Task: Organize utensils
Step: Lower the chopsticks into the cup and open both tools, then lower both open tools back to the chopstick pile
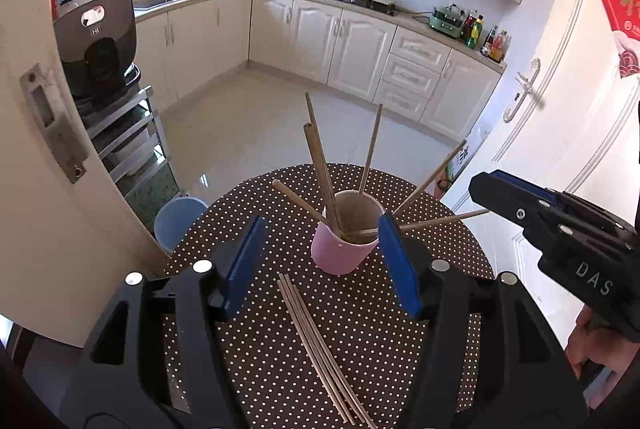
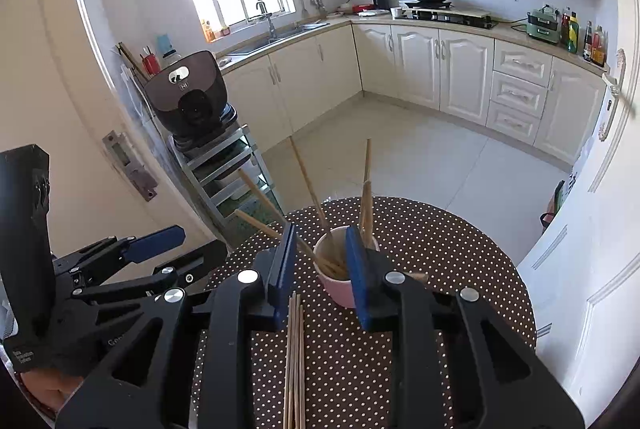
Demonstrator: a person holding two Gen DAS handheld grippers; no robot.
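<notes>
On the dotted table [image 1: 420, 309], pink cup [image 1: 340, 253] of chopsticks [image 1: 320, 169] beyond both spread, empty claws, left claw [image 1: 320, 261], right claw [image 2: 320, 269].

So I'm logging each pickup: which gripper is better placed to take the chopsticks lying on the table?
Probably the right gripper: in its own view the loose chopsticks run straight toward the gap between its empty fingers. From the left gripper they lie slanted. Both are open, near the pink cup.
</notes>
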